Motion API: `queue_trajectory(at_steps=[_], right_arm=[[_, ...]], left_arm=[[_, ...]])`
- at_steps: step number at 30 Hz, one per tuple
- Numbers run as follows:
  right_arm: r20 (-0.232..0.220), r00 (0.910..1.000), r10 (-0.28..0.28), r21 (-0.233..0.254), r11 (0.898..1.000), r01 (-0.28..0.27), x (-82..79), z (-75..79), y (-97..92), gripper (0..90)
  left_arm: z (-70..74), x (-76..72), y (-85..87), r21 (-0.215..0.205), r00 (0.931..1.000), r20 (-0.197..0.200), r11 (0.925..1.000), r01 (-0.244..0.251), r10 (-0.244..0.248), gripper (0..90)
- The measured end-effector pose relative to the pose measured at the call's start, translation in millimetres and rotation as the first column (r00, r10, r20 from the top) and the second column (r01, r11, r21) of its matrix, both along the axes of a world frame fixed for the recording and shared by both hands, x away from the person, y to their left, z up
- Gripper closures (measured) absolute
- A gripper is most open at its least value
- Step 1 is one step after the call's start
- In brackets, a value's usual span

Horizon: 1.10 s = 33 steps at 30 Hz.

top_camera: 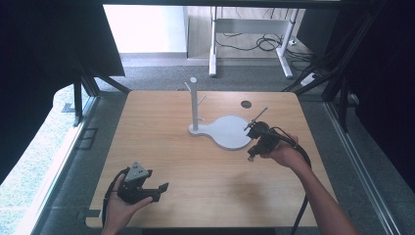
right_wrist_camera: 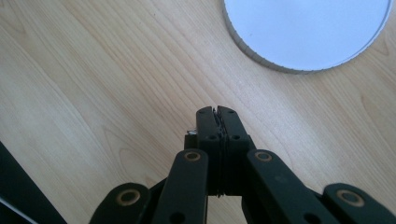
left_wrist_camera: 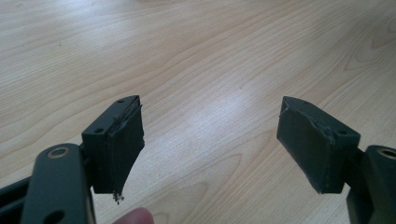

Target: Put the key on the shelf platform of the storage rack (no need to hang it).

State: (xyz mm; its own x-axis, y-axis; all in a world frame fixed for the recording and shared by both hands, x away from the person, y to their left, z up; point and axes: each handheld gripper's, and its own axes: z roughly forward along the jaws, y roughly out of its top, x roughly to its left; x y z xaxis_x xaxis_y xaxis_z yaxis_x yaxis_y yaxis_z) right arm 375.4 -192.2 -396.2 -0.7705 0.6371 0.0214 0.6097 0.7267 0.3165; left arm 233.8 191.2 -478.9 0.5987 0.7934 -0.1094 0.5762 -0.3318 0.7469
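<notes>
At the near left of the worktop [top_camera: 205,176], the left claw [top_camera: 164,188] rests released, its pads [left_wrist_camera: 126,144] wide apart over bare wood. Farther right stands the white stand [top_camera: 220,129], a post with pegs on a round base plate. Just beside that plate's right edge, the right claw [top_camera: 250,157] is clenched with nothing between its pads [right_wrist_camera: 218,122]. To work with the stand, I'd judge it should open before approaching the plate's rim [right_wrist_camera: 261,58].
</notes>
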Motion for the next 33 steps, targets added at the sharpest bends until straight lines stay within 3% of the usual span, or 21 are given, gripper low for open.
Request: queue_trajectory(at_steps=[33], right_arm=[[0.000, 0.9994, -0.035, 0.044, 0.998, 0.035, 33.2, 9.4, 6.2, 89.6]], left_arm=[[-0.5, 0.4, 1.3, 0.002, 1.0000, -0.001, 1.0000, -0.004, 0.004, 23.3]])
